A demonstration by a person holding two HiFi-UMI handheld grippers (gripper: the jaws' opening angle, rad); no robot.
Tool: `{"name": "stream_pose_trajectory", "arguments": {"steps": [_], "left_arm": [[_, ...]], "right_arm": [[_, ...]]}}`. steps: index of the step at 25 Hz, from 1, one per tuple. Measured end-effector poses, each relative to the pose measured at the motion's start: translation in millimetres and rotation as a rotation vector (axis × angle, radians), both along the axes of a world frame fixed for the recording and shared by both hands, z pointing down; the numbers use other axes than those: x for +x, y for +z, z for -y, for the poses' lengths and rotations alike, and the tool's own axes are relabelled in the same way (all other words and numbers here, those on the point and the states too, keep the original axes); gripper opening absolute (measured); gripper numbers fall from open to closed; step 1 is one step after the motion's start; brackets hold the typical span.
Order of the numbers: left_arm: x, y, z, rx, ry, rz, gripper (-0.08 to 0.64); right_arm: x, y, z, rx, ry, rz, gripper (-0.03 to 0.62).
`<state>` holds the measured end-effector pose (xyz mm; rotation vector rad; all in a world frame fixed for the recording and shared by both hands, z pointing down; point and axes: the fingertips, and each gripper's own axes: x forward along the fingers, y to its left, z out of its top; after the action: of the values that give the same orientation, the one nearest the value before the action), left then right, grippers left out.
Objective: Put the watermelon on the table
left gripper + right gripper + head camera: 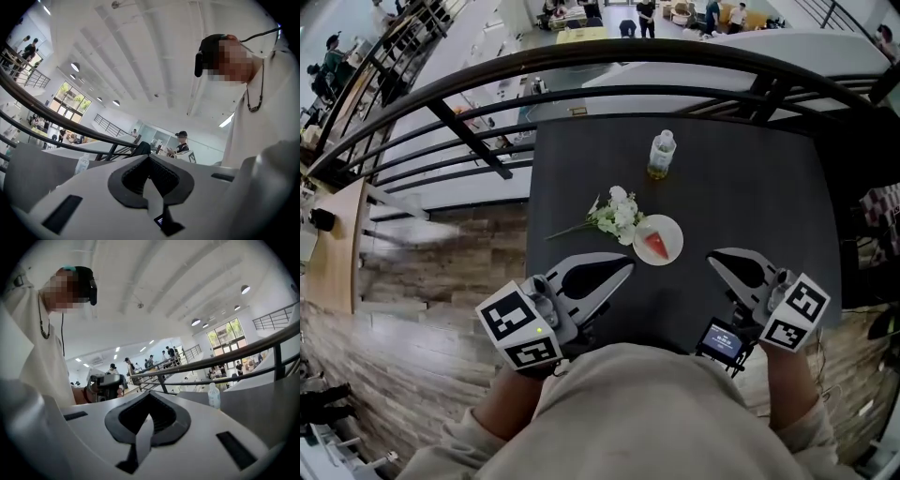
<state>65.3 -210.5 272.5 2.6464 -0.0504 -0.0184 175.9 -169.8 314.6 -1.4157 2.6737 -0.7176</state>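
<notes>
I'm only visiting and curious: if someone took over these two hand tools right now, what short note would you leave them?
Left gripper: shut, empty, held over the near edge of the table.
Right gripper: shut, empty, also at the near edge.
Things: the watermelon slice lies on a white plate on the table, beside white flowers; a bottle stands farther back.
Done: the watermelon looks placed.
Left: seemingly nothing.
</notes>
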Motion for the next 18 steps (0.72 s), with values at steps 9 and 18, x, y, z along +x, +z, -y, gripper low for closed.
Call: {"name": "stream_pose_trajectory", "arguments": {"steps": [9,18], "left_arm": [[19,-7,-1,0.041,0.074,-0.009,0.003],[17,-8,-6,0.049,0.077,-0.007,0.003]], "right_arm": [[1,-36,-8,0.095,0.059,0.0,0.012],[-7,-38,-13,0.105,0.044,0.008,0.012]]}}
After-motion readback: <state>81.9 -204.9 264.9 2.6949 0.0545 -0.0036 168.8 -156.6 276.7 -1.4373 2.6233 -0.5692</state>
